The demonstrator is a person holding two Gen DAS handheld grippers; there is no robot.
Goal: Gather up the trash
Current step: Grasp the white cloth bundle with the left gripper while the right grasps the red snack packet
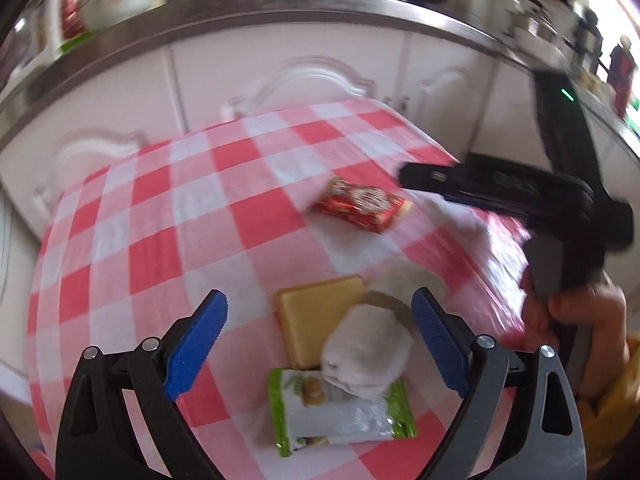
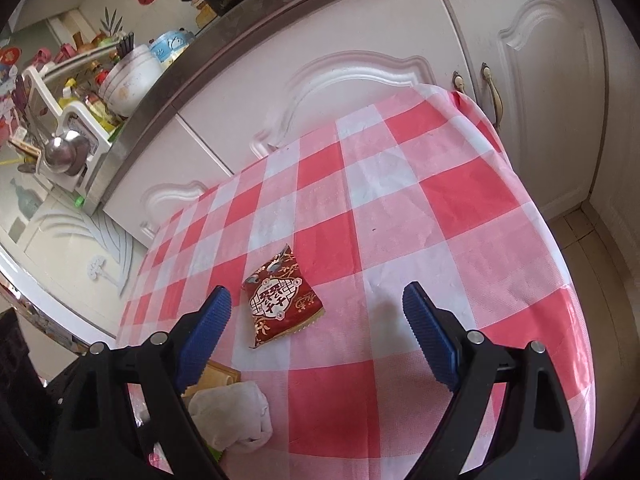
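A red snack wrapper point(image 1: 362, 206) lies on the red-and-white checked tablecloth point(image 1: 160, 216); it also shows in the right wrist view point(image 2: 280, 300). A green-and-white snack wrapper point(image 1: 336, 416) lies near the table's front, with a crumpled white tissue point(image 1: 366, 354) on it and a yellow block point(image 1: 316, 320) behind. My left gripper point(image 1: 320, 332) is open above the tissue and yellow block. My right gripper point(image 2: 318, 330) is open and empty, just above and right of the red wrapper. The tissue point(image 2: 236, 412) shows at the lower left of the right wrist view.
White cabinet doors point(image 2: 360, 80) stand behind the table under a steel counter edge point(image 1: 280, 12) that carries pots and dishes. The right gripper's black body point(image 1: 520, 196) hangs over the table's right side. The tablecloth point(image 2: 460, 208) drops off at the right edge toward the floor point(image 2: 600, 248).
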